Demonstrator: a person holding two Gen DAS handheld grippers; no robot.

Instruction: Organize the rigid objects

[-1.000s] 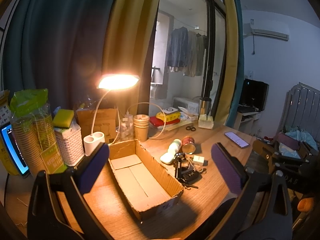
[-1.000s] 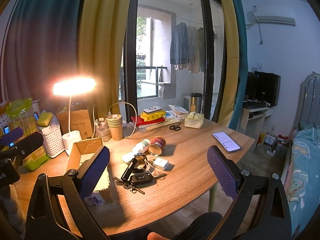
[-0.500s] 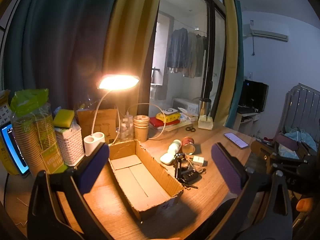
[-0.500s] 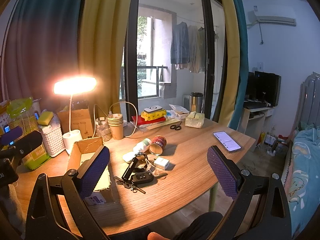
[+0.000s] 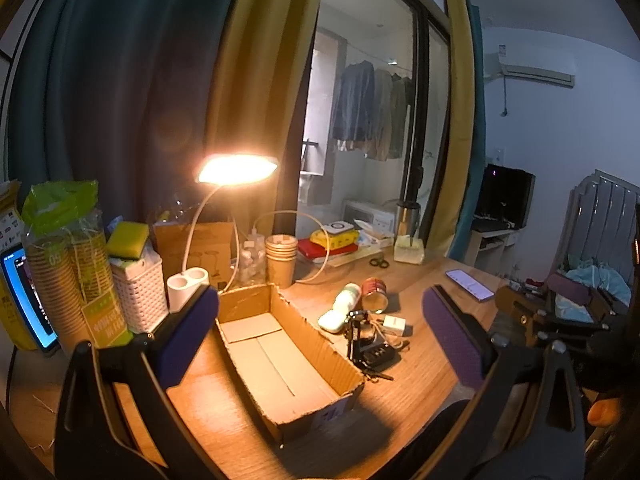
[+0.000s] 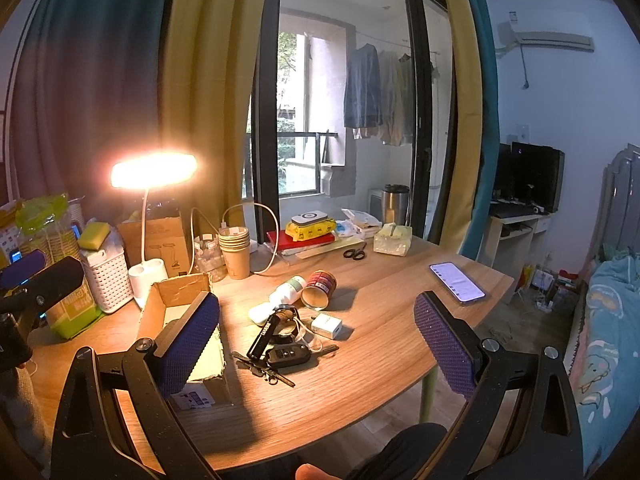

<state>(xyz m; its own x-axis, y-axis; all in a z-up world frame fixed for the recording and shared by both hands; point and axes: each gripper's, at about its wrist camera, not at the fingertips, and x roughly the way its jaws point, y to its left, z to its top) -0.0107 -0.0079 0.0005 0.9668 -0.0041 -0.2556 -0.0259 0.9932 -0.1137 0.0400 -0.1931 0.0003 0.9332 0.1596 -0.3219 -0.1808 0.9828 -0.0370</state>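
Lamplit and cluttered, a wooden counter (image 6: 380, 344) stands before a balcony door hung with yellow and teal curtains. Both tongs hover above its near edge with their purple-padded fingers spread wide, gripping nothing: the left tongs (image 5: 320, 336) frame an open cardboard box (image 5: 280, 344), its inside bare, while the right tongs (image 6: 316, 340) frame a loose pile of small items just right of that box. Nearest lies a black car key (image 6: 289, 355) on a bunch of keys, touching a black stick-shaped item that leans upward; just beyond sit a white charger plug (image 6: 327, 326), a white case, a toppled white bottle (image 6: 287, 289) and a red can (image 6: 319, 289) on its side. Farther back stand stacked paper cups (image 6: 235, 250), a lit desk lamp (image 6: 154, 170) and a white basket (image 6: 106, 276); a smartphone (image 6: 456, 282) lies face-up, well apart at right.
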